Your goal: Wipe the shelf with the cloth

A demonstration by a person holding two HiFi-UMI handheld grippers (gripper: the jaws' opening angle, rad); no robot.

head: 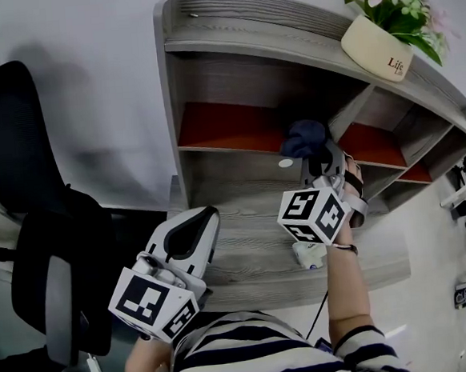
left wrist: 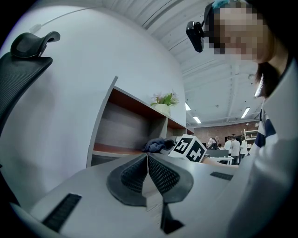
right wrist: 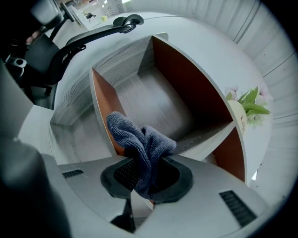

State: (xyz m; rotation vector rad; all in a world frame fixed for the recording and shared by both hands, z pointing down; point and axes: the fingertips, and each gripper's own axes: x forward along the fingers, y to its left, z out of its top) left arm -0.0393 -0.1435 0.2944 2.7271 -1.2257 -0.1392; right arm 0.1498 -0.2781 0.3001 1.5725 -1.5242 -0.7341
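The grey wood-grain shelf (head: 232, 69), boxy with orange-lined compartments, is the largest thing. Below its front, the left hand-held gripper (left wrist: 147, 174) has its ribbed pads pressed together on nothing. At its middle compartment, the right hand-held gripper (right wrist: 146, 179) pinches the crumpled, nubby dark-blue cloth (right wrist: 139, 139).

Left gripper (head: 205, 219): held low, close to torso, tilted up and forward; jaws seen pressed together in left gripper view (left wrist: 147, 159), nothing gripped between. Left marker cube (head: 154, 300) turned toward camera. Left forearm (head: 142, 358) only partly seen, bent near body.

Right gripper (head: 316, 157): carried forward on outstretched right forearm (head: 346, 293), bare below striped sleeve (head: 365, 354). Jaws clamped on cloth (right wrist: 139, 139), bunched above jaw tips (right wrist: 146, 175). Right marker cube (head: 316, 215) facing up.
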